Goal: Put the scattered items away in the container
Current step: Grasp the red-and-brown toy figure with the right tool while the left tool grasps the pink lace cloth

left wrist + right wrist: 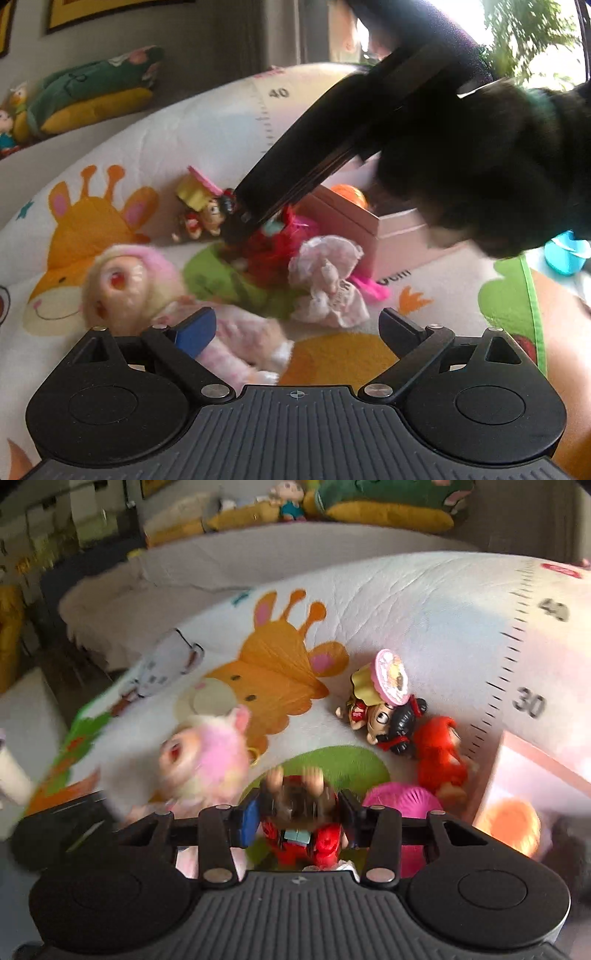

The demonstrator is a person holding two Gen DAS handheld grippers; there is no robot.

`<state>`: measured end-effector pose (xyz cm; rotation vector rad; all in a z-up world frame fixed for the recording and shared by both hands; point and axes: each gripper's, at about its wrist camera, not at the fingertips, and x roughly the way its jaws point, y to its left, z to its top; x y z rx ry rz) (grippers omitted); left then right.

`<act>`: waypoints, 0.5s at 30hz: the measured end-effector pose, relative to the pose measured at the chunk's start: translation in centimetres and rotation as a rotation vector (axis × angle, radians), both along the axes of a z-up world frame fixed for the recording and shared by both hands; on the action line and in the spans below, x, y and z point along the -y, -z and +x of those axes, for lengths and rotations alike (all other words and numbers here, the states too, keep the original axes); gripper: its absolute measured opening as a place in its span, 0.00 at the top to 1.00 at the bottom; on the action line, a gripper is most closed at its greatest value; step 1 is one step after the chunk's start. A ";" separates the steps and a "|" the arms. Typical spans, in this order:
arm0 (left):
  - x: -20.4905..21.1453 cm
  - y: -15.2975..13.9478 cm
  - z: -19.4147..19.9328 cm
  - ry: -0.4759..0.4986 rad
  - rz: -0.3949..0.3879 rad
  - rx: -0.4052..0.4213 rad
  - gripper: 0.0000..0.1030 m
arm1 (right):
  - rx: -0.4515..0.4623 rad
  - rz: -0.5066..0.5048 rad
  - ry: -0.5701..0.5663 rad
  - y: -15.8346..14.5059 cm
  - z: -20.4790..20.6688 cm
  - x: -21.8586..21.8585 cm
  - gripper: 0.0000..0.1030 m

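Two grippers: over a giraffe-print mat [424, 602].
Right gripper [299, 818]: clamped on a red doll [306, 834], low above the mat.
Left gripper [297, 325]: fingers spread, empty.
Box [391, 236]: pink, just beside the right gripper.
Plush [125, 280]: near the left gripper.

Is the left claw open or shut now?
Open. The left claw has its fingers far apart, with nothing between them; the plush doll lies just beyond.
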<state>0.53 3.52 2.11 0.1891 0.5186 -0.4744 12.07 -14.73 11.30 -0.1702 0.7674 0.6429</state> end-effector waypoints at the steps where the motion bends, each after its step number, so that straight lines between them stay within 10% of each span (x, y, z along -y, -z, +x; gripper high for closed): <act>1: 0.5 0.1 0.1 0.005 0.012 0.000 0.05 | -0.002 0.015 0.008 -0.2 -0.7 1.0 0.57; 15: 7.3 1.2 1.4 0.169 0.017 -0.065 0.05 | 0.077 0.211 0.218 -1.5 -8.3 14.9 0.57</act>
